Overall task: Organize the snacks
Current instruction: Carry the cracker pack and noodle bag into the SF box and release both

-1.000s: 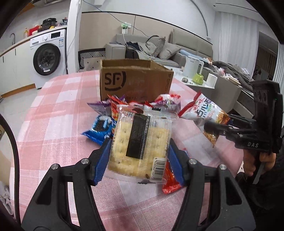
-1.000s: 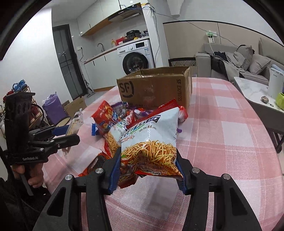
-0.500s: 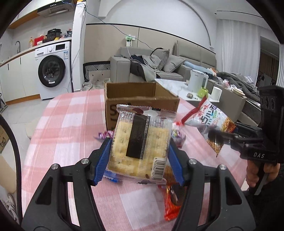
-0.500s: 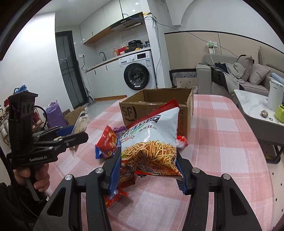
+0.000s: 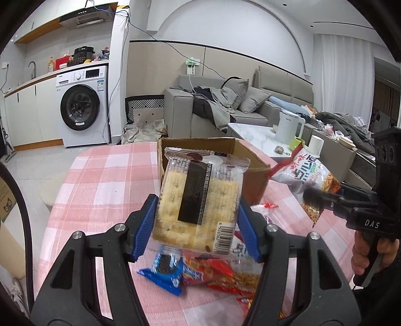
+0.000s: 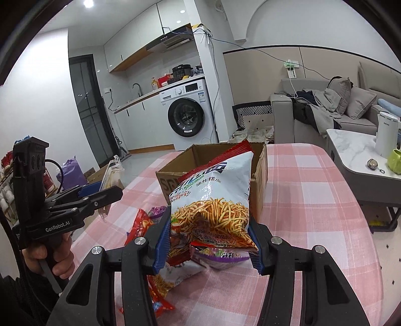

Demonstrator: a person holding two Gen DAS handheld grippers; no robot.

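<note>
Left hand-held gripper clamps my cracker pack, right hand-held gripper pinches chip bag; slick film may slip before box.

My cracker pack hangs just before the cardboard box on the counter; my noodle-snack bag likewise; loose snacks lie nearer me.

Open-plan room: white walls, grey tiled floor, washing machine under a white counter, range hood, dark glass door, grey sofa with cushions, marble side table, white kettle, sheer curtains, recessed ceiling lights.
</note>
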